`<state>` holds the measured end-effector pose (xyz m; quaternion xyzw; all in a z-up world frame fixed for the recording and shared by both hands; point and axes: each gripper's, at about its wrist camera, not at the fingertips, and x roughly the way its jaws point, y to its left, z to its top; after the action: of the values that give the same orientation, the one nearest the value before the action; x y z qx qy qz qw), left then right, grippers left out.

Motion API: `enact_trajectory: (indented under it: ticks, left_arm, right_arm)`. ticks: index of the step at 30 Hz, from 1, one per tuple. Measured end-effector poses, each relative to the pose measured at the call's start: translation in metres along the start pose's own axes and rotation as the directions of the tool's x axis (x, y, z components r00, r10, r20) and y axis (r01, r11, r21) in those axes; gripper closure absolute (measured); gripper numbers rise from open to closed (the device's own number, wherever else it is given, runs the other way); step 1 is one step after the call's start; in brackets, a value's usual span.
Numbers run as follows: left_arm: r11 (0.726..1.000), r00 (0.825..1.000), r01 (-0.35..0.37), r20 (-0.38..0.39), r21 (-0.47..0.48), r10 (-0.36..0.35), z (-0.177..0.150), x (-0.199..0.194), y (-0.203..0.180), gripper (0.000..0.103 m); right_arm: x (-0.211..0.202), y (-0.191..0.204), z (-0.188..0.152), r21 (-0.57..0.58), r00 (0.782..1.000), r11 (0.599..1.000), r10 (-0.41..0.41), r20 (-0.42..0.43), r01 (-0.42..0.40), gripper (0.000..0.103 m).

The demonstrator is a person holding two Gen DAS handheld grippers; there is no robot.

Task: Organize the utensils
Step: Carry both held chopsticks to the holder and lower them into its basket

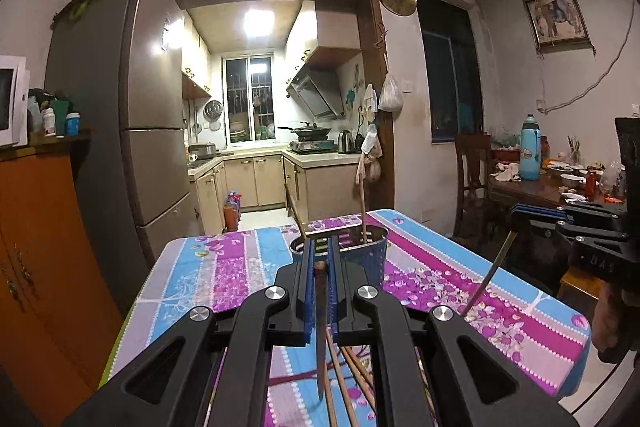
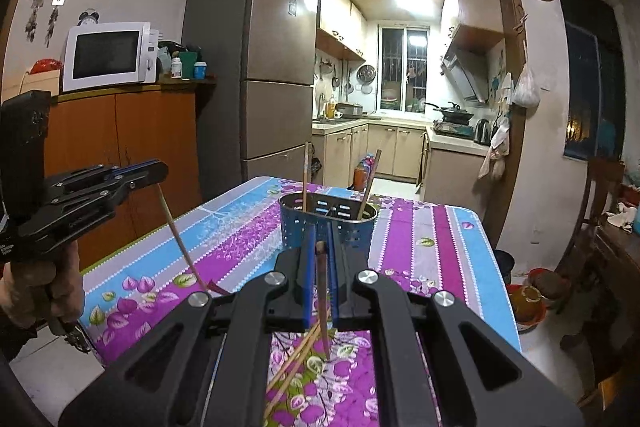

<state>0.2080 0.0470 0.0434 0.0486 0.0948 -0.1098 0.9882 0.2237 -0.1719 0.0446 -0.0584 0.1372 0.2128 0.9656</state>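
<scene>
Two tools, each pinching one chopstick. Floral purple-and-blue tablecloth surface [image 1: 224,267] carries the perforated metal utensil holder [image 2: 296,227], dead ahead of both tools, two sticks already leaning in it. Left tool [image 1: 319,267] is clamped on a dark wooden chopstick [image 1: 320,327], long axis near vertical. Right tool [image 2: 320,251] likewise grips a brown chopstick [image 2: 322,307]. Loose bamboo chopsticks [image 2: 296,359] lie below. Judging by framing, neither tool looks clearly nearer to the holder.

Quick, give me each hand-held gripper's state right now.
Left hand-held gripper: closed on a chopstick.
Right hand-held gripper: closed on another chopstick.
</scene>
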Motion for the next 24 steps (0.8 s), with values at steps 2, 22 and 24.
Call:
enact_trajectory:
  ticks: [2,22,24]
  left_arm:
    - [1.0,1.0,0.002,-0.003,0.001,-0.002,0.009,0.004,0.001,0.095]
    - [0.999,0.999,0.021,0.036,-0.027,-0.02,0.103,0.028,0.005,0.095]
    - [0.999,0.999,0.021,0.043,-0.029,-0.02,0.115,0.031,0.006,0.095]
  right_arm:
    - [0.004,-0.004,0.008,0.007,1.0,1.0,0.005,-0.006,-0.005,0.098]
    - [0.029,-0.029,0.1,0.034,1.0,0.999,0.014,0.022,-0.015,0.098]
    - [0.03,-0.033,0.114,0.033,0.999,0.999,0.013,0.029,-0.014,0.098]
